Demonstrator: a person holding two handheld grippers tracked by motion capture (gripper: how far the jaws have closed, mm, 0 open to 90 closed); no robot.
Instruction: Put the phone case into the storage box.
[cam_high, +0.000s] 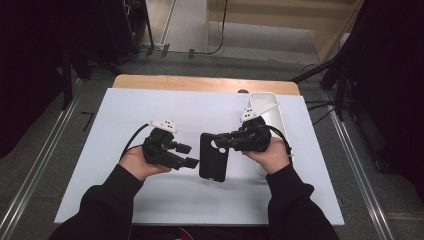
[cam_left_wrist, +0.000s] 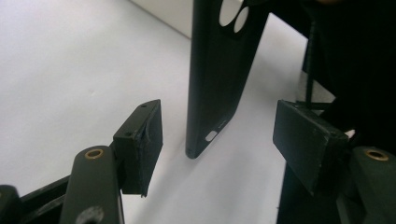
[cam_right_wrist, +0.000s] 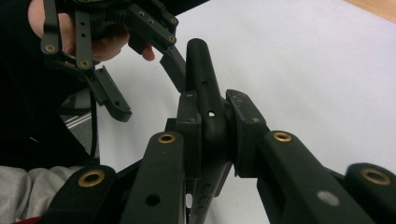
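Black soft plastic phone case (cam_high: 212, 156), with its round camera cut-outs at the top end, hangs in the middle of the white table sheet (cam_high: 150, 105), between my two hands. My right gripper (cam_high: 221, 141) has it: in the right gripper view the two pads are pressed tight on the case's edge (cam_right_wrist: 205, 93), so the case stands up on its side rather than lying flat. I judge that I hold it this way to give my other hand a free end to take.

My left gripper (cam_high: 189, 155) sits just to the left of the case, jaws about halfway apart and with nothing between the pads. In the left gripper view the lower corner of the case (cam_left_wrist: 205, 135) stands in the gap ahead of the fingers (cam_left_wrist: 142, 140), apart from both. That opening looks wide enough to slip over the case's thin wall.

Off to the far right a white rectangular plastic tray (cam_high: 274, 117) lies along the sheet's edge, behind my right hand.
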